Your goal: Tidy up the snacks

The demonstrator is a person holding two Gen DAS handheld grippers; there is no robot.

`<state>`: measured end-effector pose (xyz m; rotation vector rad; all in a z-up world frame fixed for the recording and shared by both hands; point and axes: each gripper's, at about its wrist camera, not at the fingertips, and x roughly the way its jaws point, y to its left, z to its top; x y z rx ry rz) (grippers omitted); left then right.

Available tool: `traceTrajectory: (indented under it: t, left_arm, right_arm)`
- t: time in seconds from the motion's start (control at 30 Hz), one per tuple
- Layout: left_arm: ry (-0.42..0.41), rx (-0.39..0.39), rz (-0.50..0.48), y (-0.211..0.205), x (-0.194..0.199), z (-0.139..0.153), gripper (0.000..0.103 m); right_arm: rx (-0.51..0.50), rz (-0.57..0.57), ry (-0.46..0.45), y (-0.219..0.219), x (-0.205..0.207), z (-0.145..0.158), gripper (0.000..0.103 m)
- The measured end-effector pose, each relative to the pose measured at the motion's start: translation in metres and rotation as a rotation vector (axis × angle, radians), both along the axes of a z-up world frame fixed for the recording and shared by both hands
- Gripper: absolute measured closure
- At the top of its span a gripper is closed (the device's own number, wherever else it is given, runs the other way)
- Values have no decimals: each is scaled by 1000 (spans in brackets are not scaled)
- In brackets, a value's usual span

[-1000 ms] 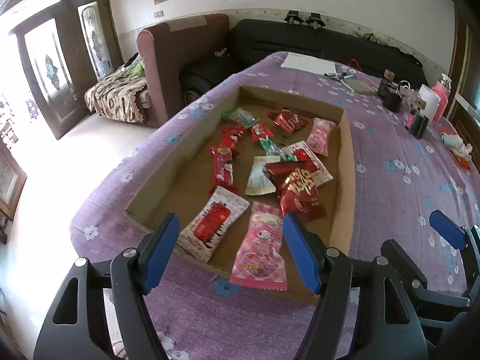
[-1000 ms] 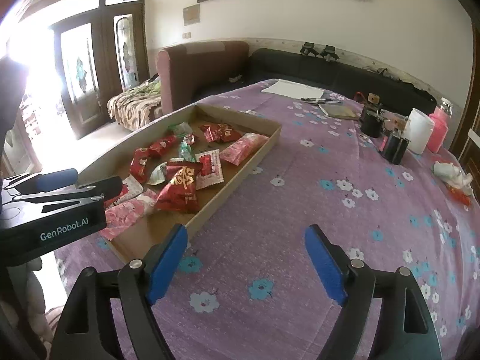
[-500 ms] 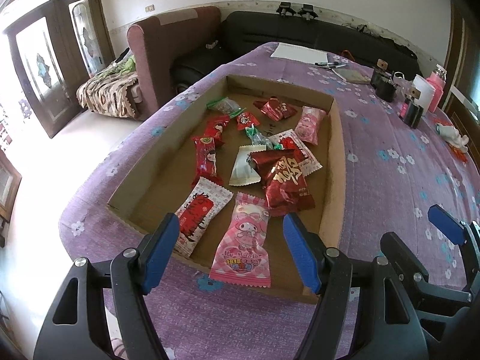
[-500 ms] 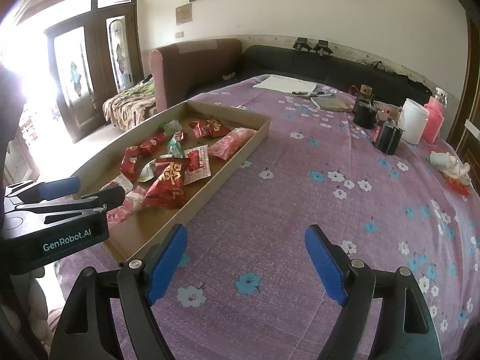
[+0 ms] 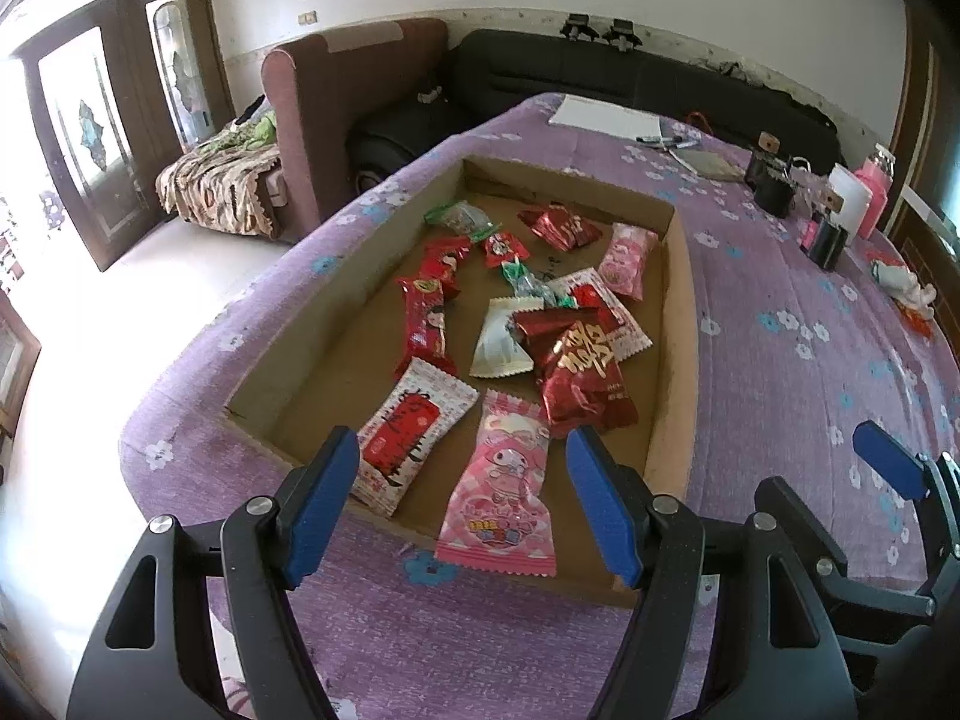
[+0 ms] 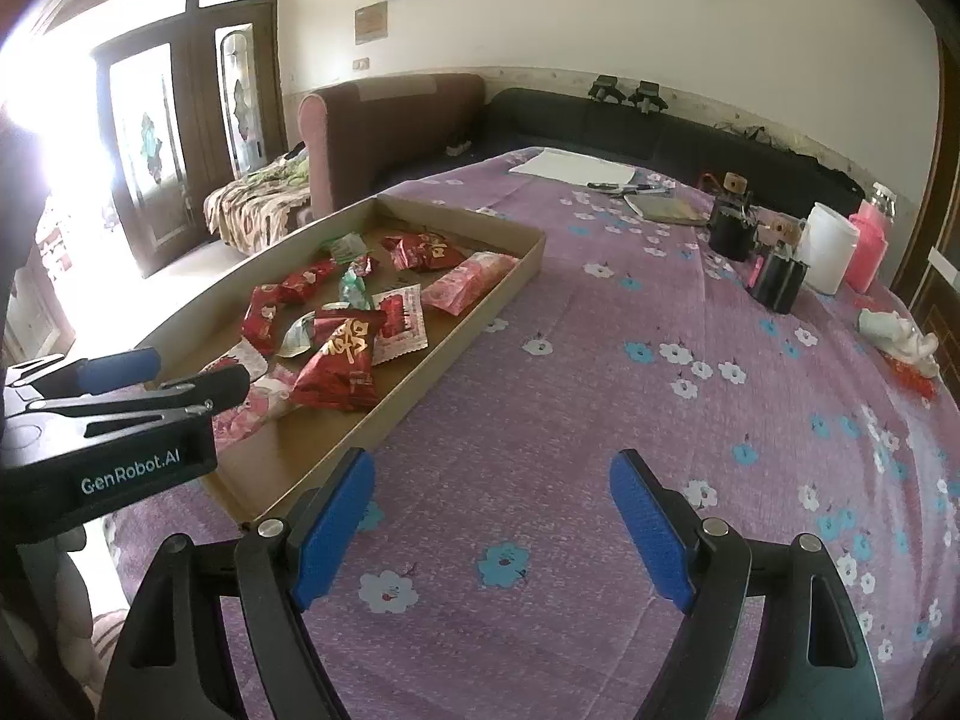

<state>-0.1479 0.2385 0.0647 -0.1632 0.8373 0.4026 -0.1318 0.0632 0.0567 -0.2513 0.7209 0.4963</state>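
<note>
Left tool (image 5: 462,495) nudged closer over pink snack packet (image 5: 501,495) in cardboard tray (image 5: 675,360), spread wide, empty; right tool (image 6: 492,525) likewise, over tabletop (image 6: 600,408); likely pre-grasp.

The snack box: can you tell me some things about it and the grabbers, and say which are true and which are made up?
1. The cardboard tray sits on a purple flowered tablecloth. True.
2. The left gripper is squeezing a snack. False: it is open and holds nothing.
3. The pink cartoon candy pack lies nearest the left gripper. True.
4. The right gripper hangs over the tray. False: it is over bare tablecloth beside it.
5. The tray is empty. False: many wrapped snacks lie inside.
</note>
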Motion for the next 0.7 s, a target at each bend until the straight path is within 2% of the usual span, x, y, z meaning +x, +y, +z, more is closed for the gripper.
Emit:
traceTrajectory:
  t: [0.7]
  left_arm:
    - [-144, 39, 55, 7, -36, 34, 31]
  right_arm:
    - [-9, 5, -65, 4, -27, 16, 20]
